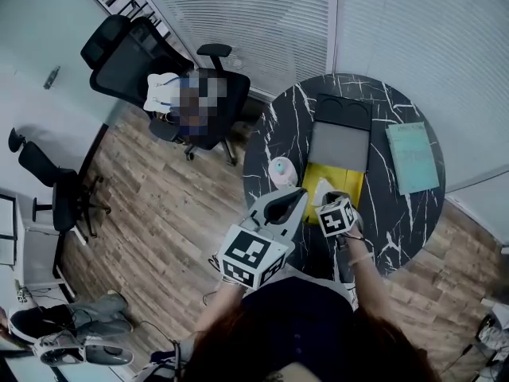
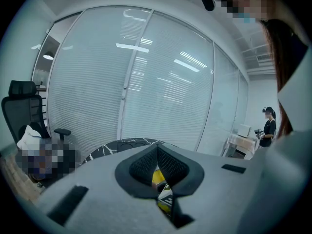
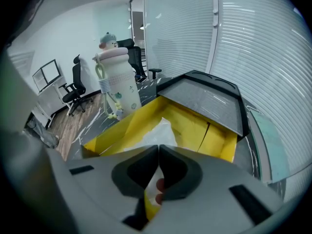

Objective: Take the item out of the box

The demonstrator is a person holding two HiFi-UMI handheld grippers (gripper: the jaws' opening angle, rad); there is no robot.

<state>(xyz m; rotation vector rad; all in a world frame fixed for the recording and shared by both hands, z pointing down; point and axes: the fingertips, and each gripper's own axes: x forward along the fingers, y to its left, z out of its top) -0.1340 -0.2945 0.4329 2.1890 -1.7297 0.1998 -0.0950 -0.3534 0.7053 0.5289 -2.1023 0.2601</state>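
The yellow box [image 3: 214, 135] sits open on the round desk [image 1: 390, 213], right of centre in the head view, its grey lid [image 3: 204, 99] folded back toward the top of the frame. The item, a white plastic bag [image 3: 156, 130], lies inside the box.

The right gripper [image 3: 159, 147] is over the box. Its jaws are closed, and they look pinched on a fold of the bag: the film rises in a peak to the tips and shows in the gap behind them. The bag has not cleared the walls.

The left gripper [image 2: 157, 149] hangs just left of the box in the head view. Its jaws are pressed together with nothing between them.

The step in hand looks like the lift. It probably goes best as a slow, straight pull upward so the thin film does not slip out of the pinch. If the bag sags or the fold creeps, it would be better to set it down and take a deeper bite than to tug.

The box is light card and may rise with the bag. Resting the left gripper on the near wall should keep it down.

A bottle [image 3: 117, 84] stands just beside the box at the left of the right gripper view. The bag should therefore come out toward the bottom of the frame, away from both it and the lid.
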